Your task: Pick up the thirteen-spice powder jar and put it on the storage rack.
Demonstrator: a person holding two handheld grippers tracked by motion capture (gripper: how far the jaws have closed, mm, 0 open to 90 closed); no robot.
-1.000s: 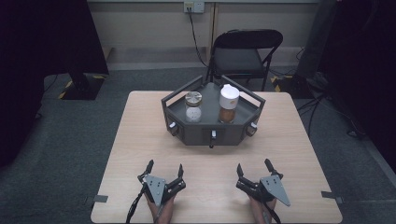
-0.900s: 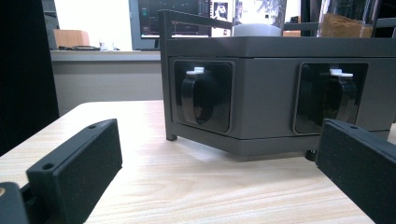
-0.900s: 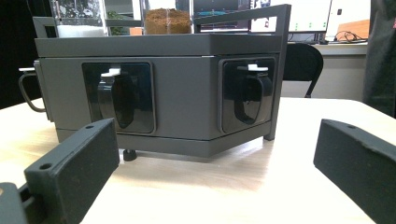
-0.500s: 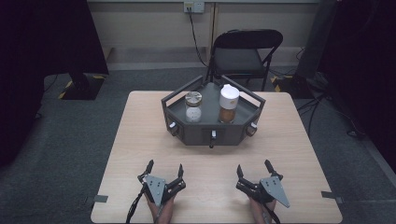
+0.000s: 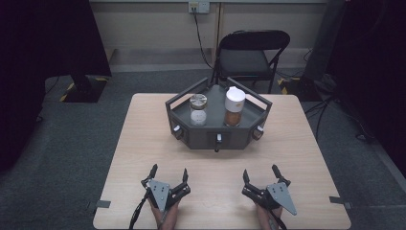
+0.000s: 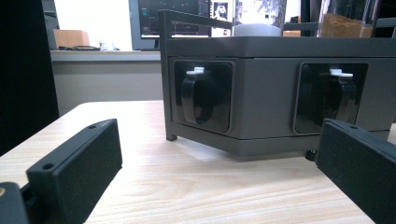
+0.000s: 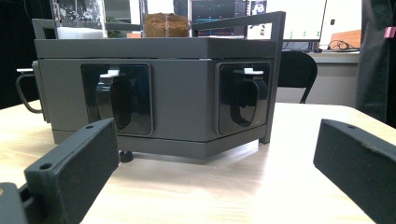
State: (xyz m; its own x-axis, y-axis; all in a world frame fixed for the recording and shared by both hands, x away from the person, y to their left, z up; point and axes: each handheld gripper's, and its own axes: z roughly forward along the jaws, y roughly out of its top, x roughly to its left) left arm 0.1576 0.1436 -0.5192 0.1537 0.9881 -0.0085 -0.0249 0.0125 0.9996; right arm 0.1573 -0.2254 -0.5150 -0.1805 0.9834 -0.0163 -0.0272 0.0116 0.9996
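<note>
Jars (image 5: 198, 109) on tray (image 5: 210, 139), unobstructed.

A dark grey six-sided tray (image 5: 191, 139) stood at the table's middle, well apart from me, level on short feet, with rails above its rim and black knobs set in its side faces. Inside stood two upright jars: a metal-lidded one (image 5: 198, 109) holding white powder, a white-capped one (image 5: 234, 106) holding brown.
</note>
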